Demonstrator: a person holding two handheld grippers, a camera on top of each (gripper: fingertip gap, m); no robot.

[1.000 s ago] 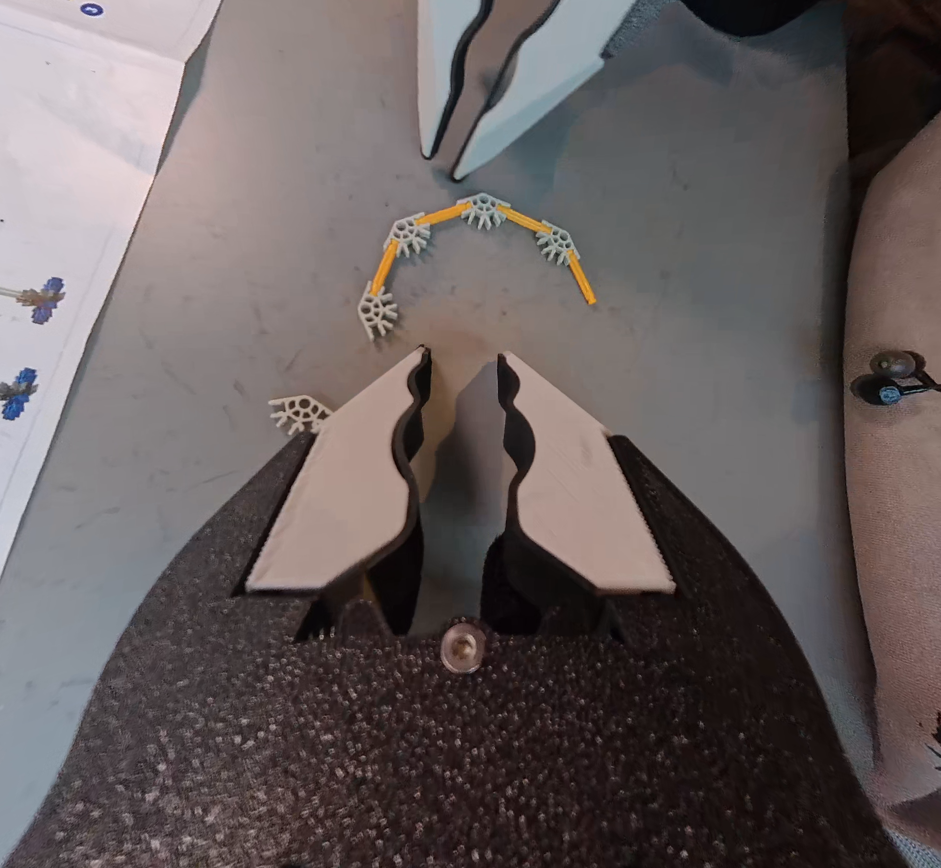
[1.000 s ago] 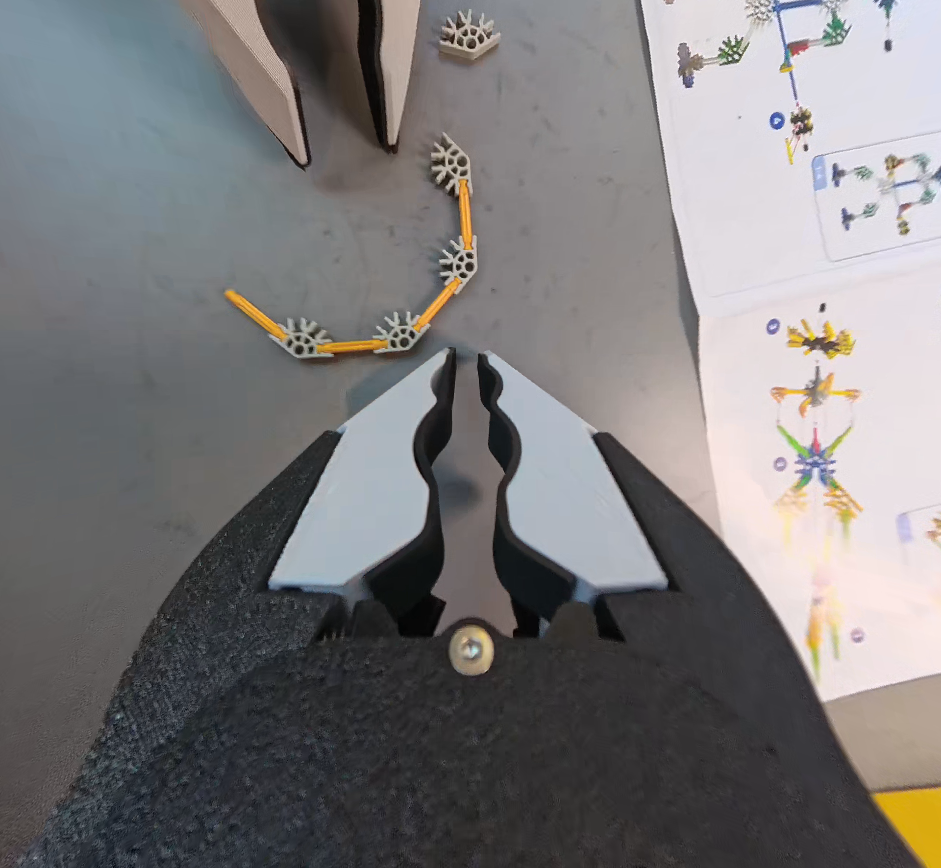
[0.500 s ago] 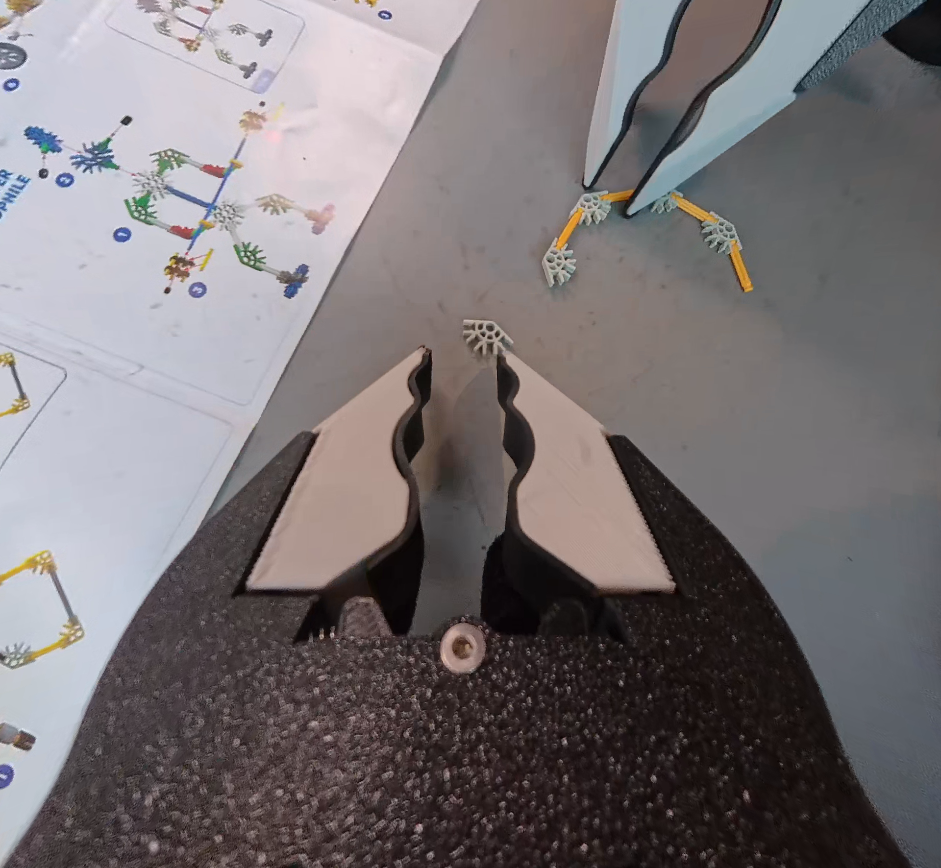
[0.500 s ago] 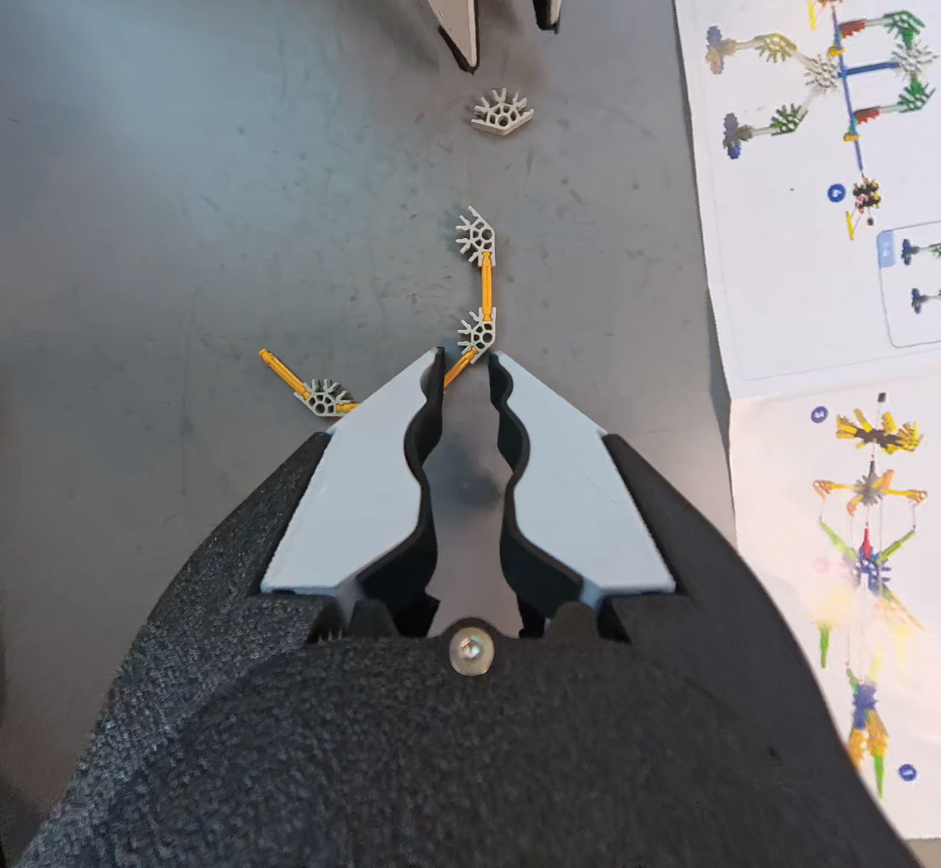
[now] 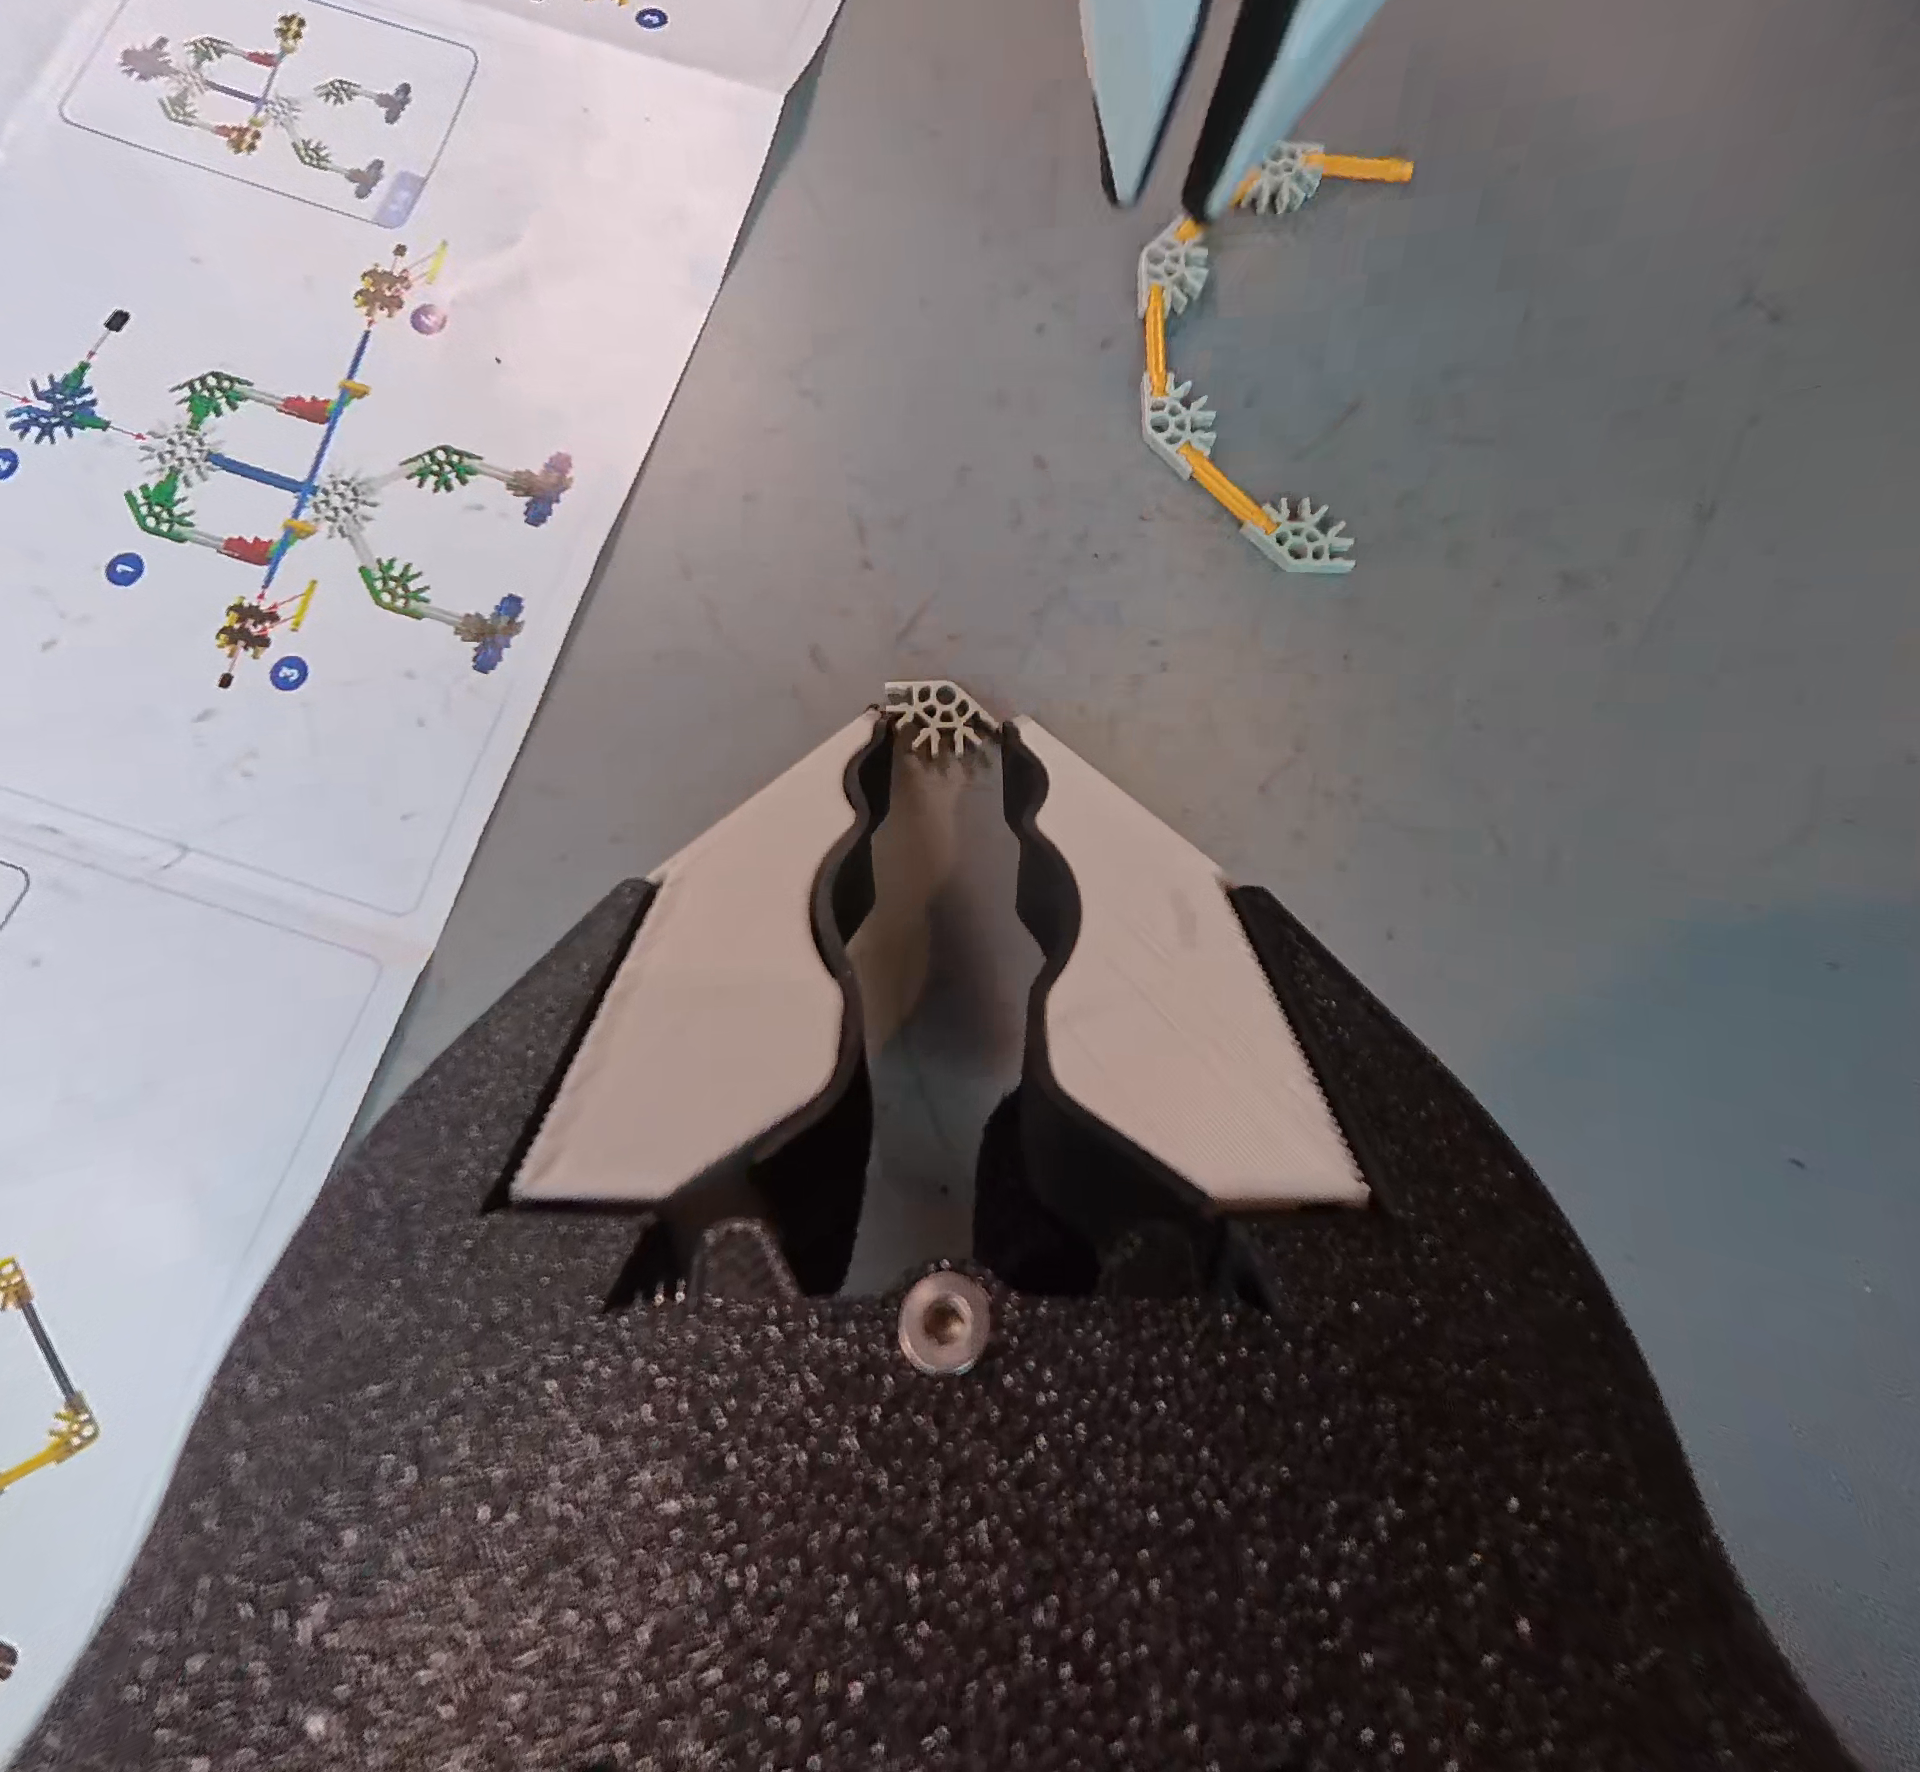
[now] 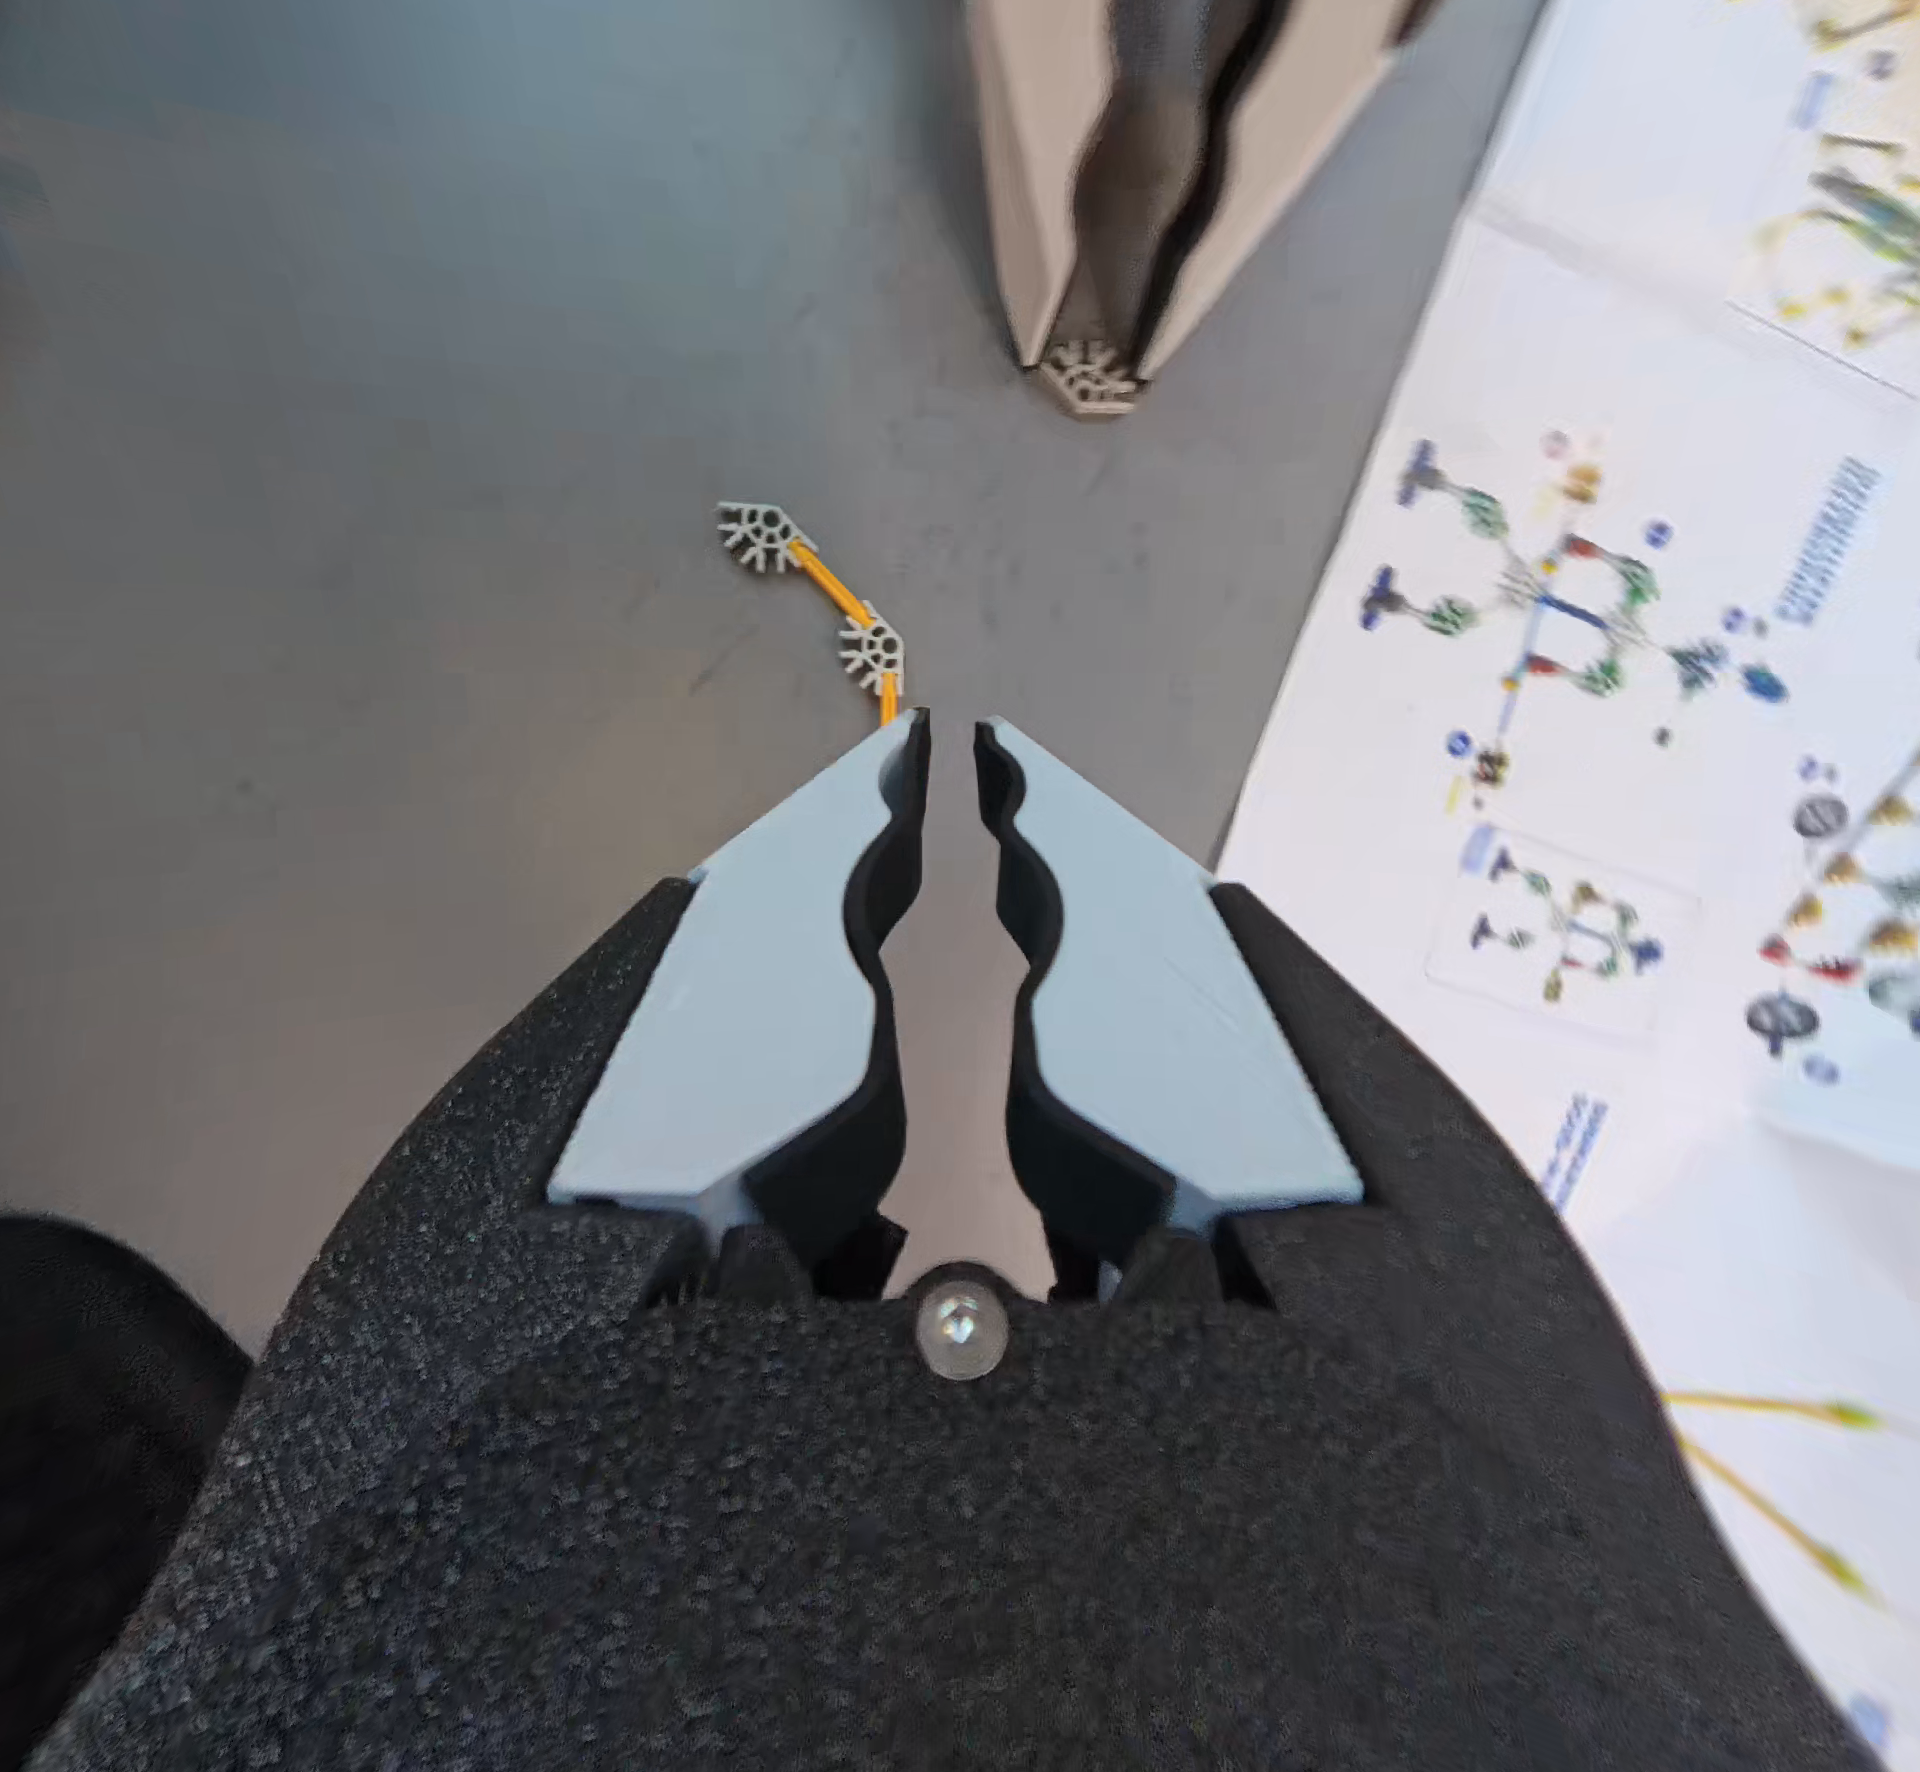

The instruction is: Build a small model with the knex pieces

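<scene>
1. The left tongs (image 5: 940,720) are clamped on a small grey snowflake-shaped plastic connector (image 5: 938,716) at their tips.
2. The right tongs (image 6: 951,723) stand slightly apart, their left tip touching a curved chain of grey connectors and orange rods (image 5: 1177,418).
3. A white printed instruction sheet (image 5: 582,195) lies on the grey tabletop (image 5: 1558,735).

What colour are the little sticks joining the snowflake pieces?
Orange-yellow; the sticks linking the grey snowflake pieces show best in the left wrist view.
</scene>
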